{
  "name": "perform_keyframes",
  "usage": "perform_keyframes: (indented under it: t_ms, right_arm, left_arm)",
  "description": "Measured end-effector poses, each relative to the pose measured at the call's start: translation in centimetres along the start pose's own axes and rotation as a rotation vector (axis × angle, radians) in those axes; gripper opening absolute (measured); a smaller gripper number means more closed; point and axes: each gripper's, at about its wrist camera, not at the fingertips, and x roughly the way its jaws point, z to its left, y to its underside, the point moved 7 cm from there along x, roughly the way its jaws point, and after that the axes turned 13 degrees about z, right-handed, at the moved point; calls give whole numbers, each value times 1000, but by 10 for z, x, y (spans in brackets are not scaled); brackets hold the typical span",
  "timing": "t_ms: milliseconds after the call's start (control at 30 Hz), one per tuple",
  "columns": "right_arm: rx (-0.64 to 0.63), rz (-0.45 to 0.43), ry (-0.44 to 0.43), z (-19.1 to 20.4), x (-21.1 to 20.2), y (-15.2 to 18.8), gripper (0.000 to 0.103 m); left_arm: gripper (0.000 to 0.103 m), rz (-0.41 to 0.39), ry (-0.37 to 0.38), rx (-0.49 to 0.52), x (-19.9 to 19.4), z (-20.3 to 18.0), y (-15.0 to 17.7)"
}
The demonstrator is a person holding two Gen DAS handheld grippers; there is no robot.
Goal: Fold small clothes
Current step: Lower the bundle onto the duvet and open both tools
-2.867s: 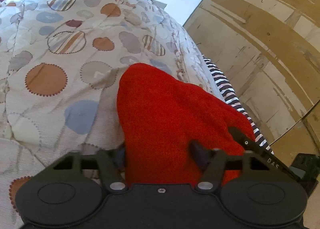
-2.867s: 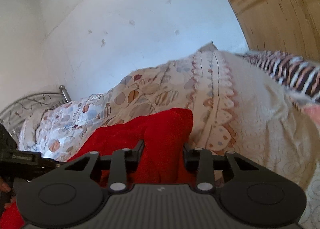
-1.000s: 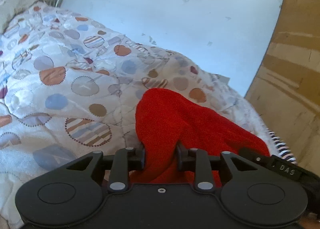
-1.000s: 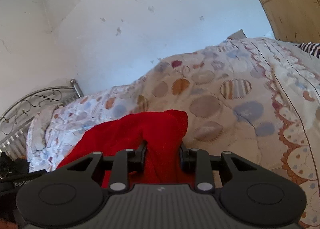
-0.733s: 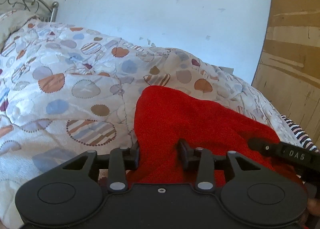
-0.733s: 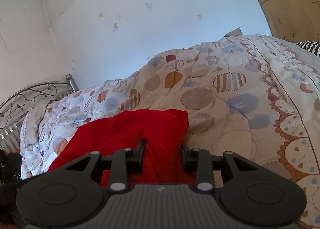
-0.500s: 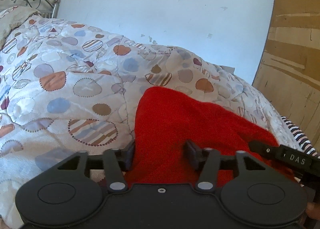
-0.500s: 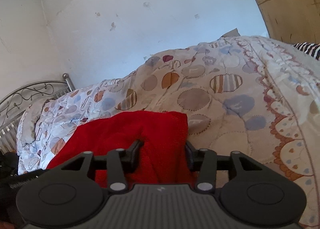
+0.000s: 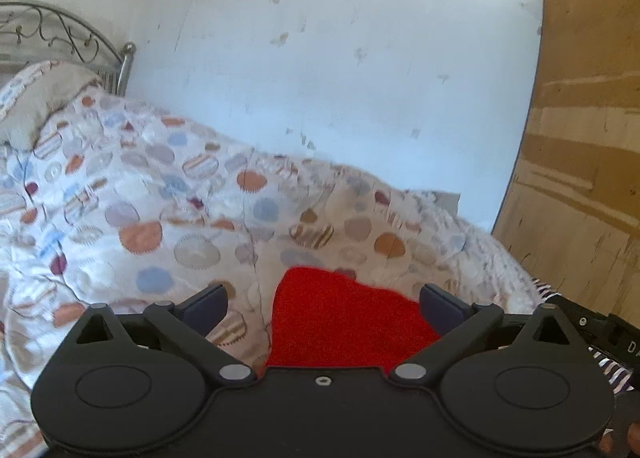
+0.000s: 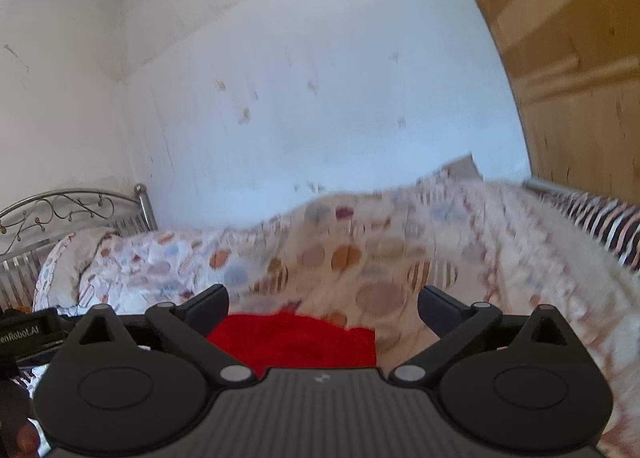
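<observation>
Your left claw (image 9: 322,304) is spread wide, its two dark fingers well apart and gripping nothing; the small red fleecy garment (image 9: 346,324) lies on the bed just ahead of it and below, between the fingers but touching neither that you can see. Your right claw (image 10: 322,304) is spread just as wide and also empty, with the same red garment (image 10: 296,342) low in front of it, nearer its left finger than its right. The garment rests on the cream quilt printed with orange, blue and striped circles (image 9: 192,226), which stretches away ahead of both claws. Far off to the left of each claw stands the curled metal headboard (image 10: 72,210) with a pale pillow (image 9: 36,98) against it. A white scuffed wall (image 9: 340,78) rises beyond the bed, and a light wooden wardrobe (image 9: 588,162) stands to the right. A black-and-white striped cloth (image 10: 600,226) lies at the right claw's far right; the right view is blurred.
</observation>
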Motion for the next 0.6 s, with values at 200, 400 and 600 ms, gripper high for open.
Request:
perform_keyframes:
  t_ms: [200,400,600]
  right_arm:
    - [-36,-60,-2,15,-53,-10,103]
    - [-80,-120,-2,32,-99,-11,103]
    - [-108,-175,10,47,-139,-1,103]
  left_arm:
    - [102,-44,-4,37,-54,-10,-7]
    - [102,-80,-13,57,-100,-15,-2]
    - [102,-102,-24,70,-137,-14,12]
